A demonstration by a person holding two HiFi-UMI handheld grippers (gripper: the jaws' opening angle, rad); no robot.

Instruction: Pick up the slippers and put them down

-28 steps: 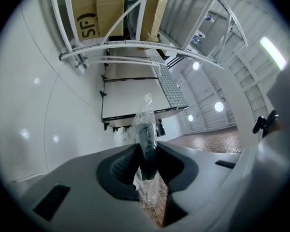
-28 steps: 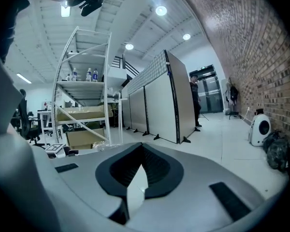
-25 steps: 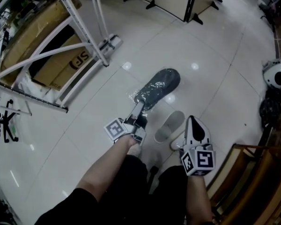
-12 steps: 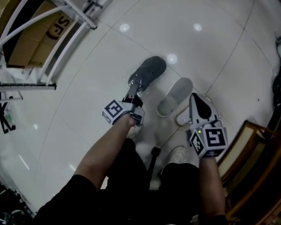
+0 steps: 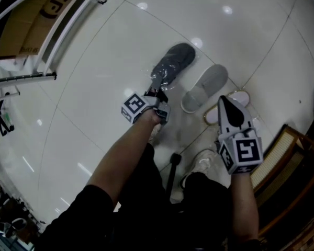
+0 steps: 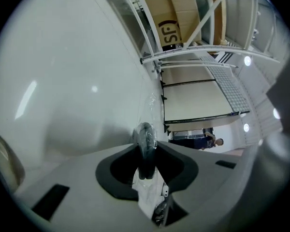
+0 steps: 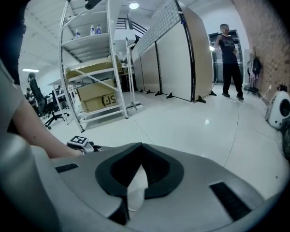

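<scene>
We hold a slipper in each claw.
Head view: our left claw pinches the wrapped dark slipper, which stretches straight ahead of it; our right claw holds the white slipper just beneath. Left gripper view: dark edge nipped between the jaws. Right gripper view: white edge nipped likewise.
</scene>
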